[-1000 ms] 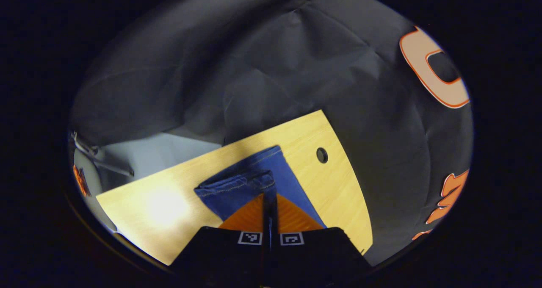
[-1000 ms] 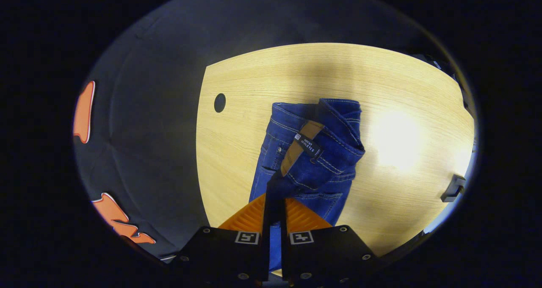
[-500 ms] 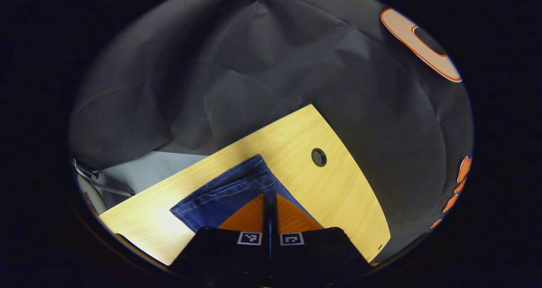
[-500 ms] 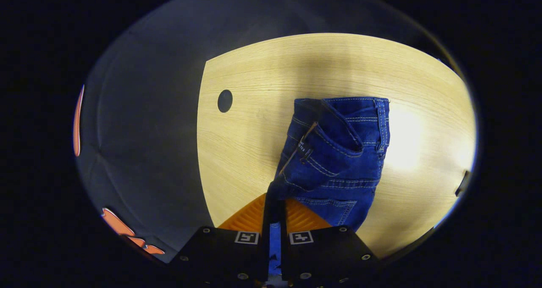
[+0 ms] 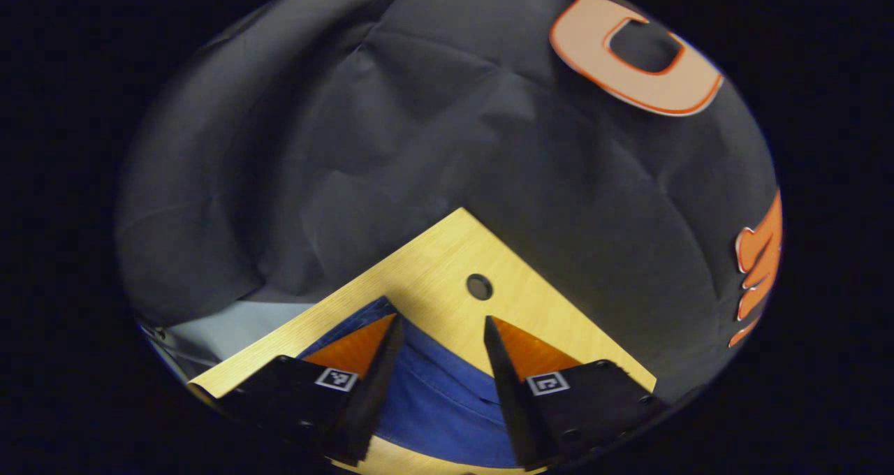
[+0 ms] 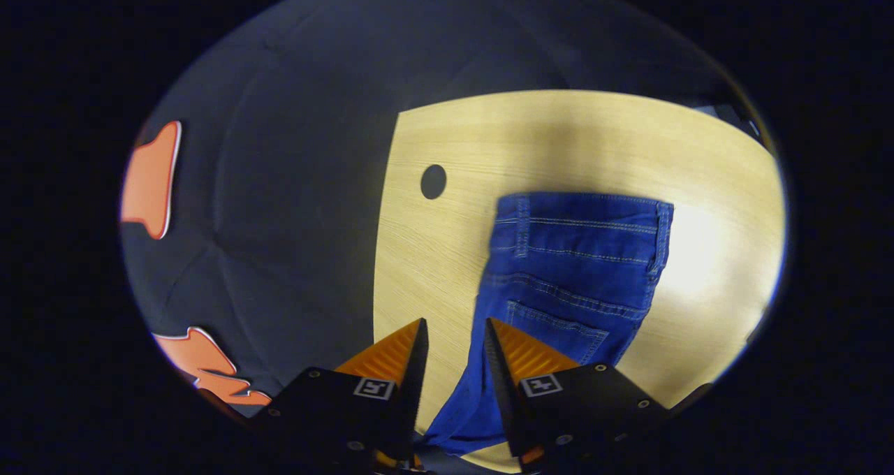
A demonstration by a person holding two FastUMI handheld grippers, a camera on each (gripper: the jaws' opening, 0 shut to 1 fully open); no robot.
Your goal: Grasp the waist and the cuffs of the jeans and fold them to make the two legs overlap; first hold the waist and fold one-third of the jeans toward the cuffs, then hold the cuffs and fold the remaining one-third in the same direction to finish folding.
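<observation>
Folded blue denim jeans lying flat on the pale wooden table, right of the round cable hole in the right gripper view, stitched seams and a back pocket facing up. Right gripper spread open just above the near left corner of the bundle, nothing pinched. Left gripper likewise spread wide over the blue cloth, holding nothing.

Judged soft and limp but fairly heavy for cloth: thick at seams and waistband, likely to sag and unfold when lifted from one point, not slippery, not fragile. Best taken at a doubled stitched edge or corner, both layers pinched together, one gripper per corner.

Hard to make out: which edge is waist and which cuffs, how many layers are stacked, whether the legs line up. Near edge cut off behind the fingers in both views; far right of the table washed out by glare.
</observation>
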